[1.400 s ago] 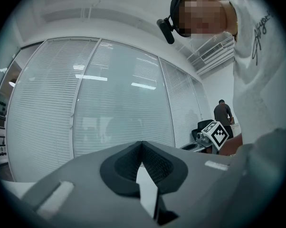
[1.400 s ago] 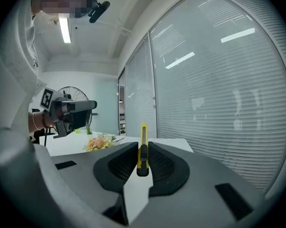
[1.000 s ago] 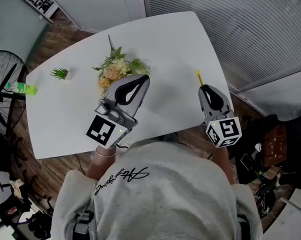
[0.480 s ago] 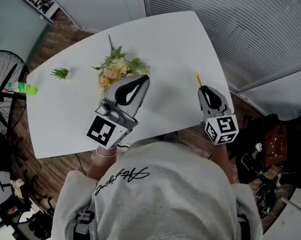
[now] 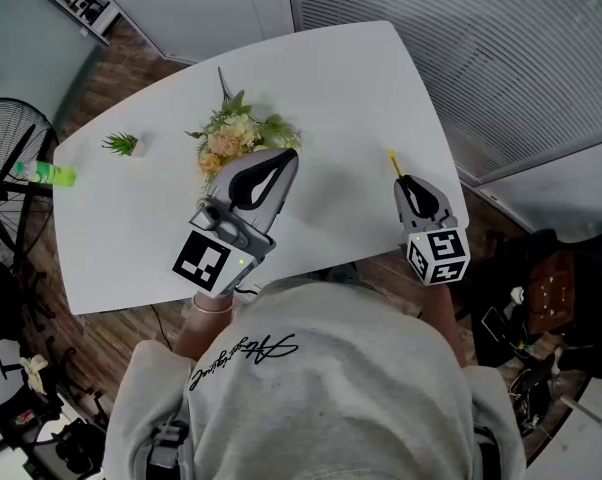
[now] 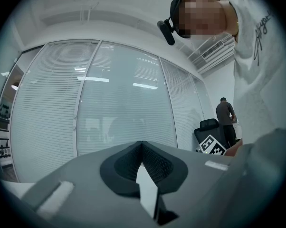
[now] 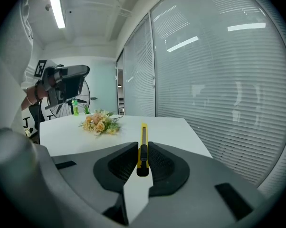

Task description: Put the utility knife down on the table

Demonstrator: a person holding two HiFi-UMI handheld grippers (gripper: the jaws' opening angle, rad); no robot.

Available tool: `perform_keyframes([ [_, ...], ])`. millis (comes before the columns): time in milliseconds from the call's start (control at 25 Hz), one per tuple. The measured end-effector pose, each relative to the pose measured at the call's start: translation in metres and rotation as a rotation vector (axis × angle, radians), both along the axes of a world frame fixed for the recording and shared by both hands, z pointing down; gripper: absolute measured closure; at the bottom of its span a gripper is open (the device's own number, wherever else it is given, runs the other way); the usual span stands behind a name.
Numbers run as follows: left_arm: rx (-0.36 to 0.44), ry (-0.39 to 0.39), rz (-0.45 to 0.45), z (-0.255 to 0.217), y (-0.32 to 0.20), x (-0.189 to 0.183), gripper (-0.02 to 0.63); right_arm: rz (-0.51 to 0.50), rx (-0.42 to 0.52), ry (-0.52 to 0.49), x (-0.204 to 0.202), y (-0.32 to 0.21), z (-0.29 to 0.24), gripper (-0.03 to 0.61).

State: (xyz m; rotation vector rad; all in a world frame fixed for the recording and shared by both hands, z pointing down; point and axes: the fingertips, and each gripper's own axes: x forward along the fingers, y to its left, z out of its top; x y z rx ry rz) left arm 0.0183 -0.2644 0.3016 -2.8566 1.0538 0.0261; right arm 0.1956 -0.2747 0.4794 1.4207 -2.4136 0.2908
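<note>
Head view is filled at the bottom by the person's grey sweatshirt point(image 5: 311, 388), with both arms reached forward over the near edge of the white table point(image 5: 351, 78). The left gripper point(image 5: 287, 158) is held level above the middle of the table, its tips just short of the bunch of flowers point(image 5: 236, 138). In the left gripper view its jaws are seen pressed together with nothing between them. The right gripper point(image 5: 407, 179) is held out near the table's right edge and tilted a little downward, with its marker cube point(image 5: 438, 257) turned up toward the camera. Its jaws are pinched on the rear end of the yellow utility knife point(image 5: 392, 158), which is gripped on edge and sticks straight out ahead of the tips over the table. The knife is not yet laid down, and whether its front end touches the surface cannot be told. A small green plant point(image 5: 121, 146) and a green bottle point(image 5: 43, 175) are set at the table's left end, well apart from both grippers, and a fan point(image 5: 6, 158) stands on the floor beyond that end. Compared with a second ago, the right gripper has been lowered: its marker cube is shown smaller and further from the camera, and the knife's tip has shifted slightly toward the table. The grip on the knife is unchanged, and the left gripper, the flowers, the plant and the bottle are found where they were
</note>
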Motion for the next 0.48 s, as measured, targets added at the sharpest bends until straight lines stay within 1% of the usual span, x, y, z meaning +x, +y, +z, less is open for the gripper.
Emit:
perform_keyframes([
  [360, 0.000, -0.002, -0.001, 0.000, 0.001, -0.001, 0.620, -0.002, -0.055, 0.037, 0.000, 0.000, 0.020, 0.511],
  [480, -0.001, -0.005, 0.000, 0.000, 0.001, -0.001, 0.620, -0.004, -0.071, 0.035, 0.000, 0.000, 0.025, 0.511],
])
